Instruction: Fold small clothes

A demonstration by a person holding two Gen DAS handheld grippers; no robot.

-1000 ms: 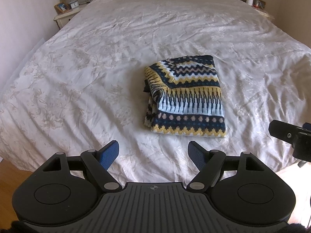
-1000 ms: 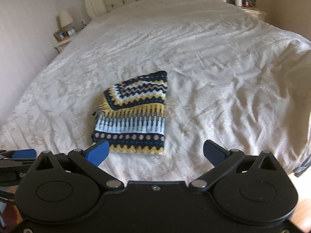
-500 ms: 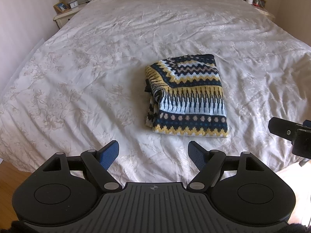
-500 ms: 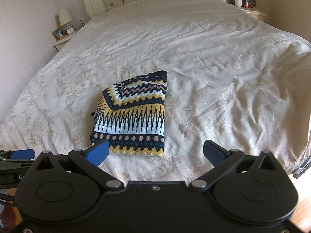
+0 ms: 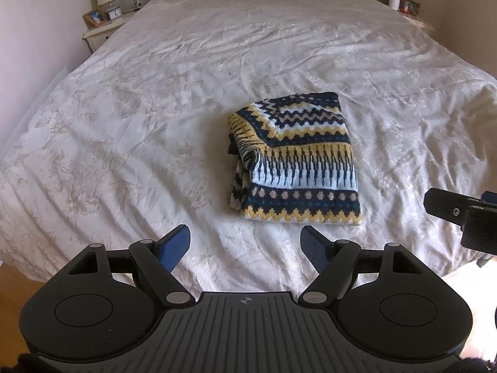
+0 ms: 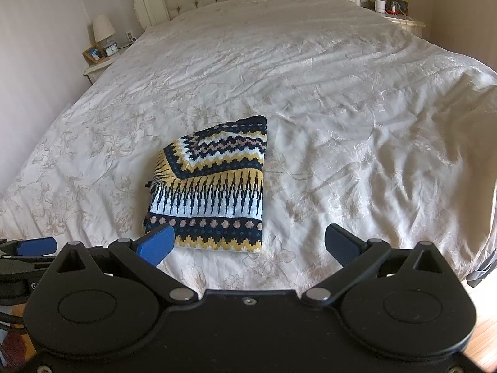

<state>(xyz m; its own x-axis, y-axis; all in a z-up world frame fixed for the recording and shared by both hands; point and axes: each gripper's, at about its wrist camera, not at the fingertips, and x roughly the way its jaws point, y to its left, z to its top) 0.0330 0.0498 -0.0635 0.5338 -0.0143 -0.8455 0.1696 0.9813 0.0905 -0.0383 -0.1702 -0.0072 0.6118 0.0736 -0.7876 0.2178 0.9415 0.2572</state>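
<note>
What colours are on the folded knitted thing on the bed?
Folded knitted garment: navy, yellow, pale blue, beige zigzags; clearest in left wrist view.

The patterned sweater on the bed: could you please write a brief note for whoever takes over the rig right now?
Left gripper: open, empty, above the bedspread short of the sweater.
Right gripper: open, empty, also at the near edge of the bed.
Patterned knit sweater: lies folded into a compact rectangle near the middle of the bed; neither gripper touches it.
Done: this sweater looks folded, though its left edge is a little bunched.
Left: tidy that edge if wanted; no other clothes are in view.
</note>
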